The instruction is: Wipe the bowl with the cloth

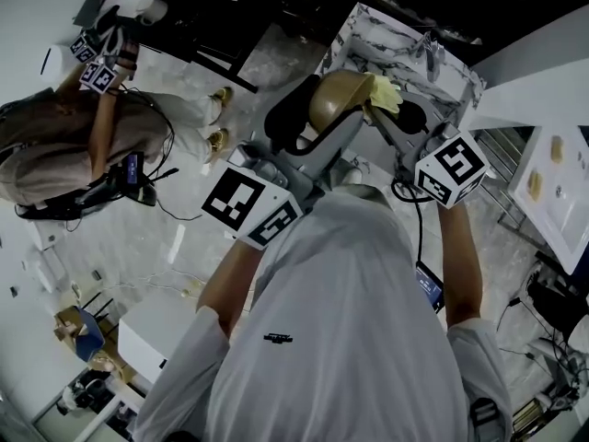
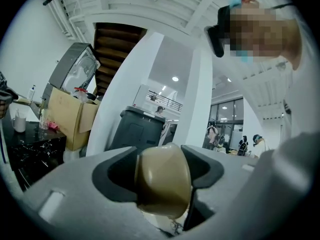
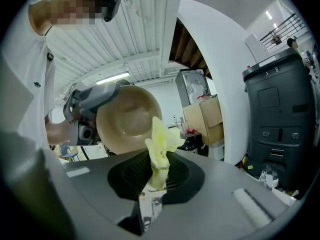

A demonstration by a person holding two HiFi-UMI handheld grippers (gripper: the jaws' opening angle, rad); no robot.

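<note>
Two grippers engaged: left gripper clamps the bowl rim; right gripper pinches the cloth, just beside the bowl.

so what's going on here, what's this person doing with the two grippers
A person is holding a tan bowl up in the air to wipe it. The left gripper is shut on the bowl's rim, with the open side turned toward the right gripper. That one pinches a yellow cloth, whose free end sits at the bowl's edge. I can't tell if it's actually pressing.
</note>
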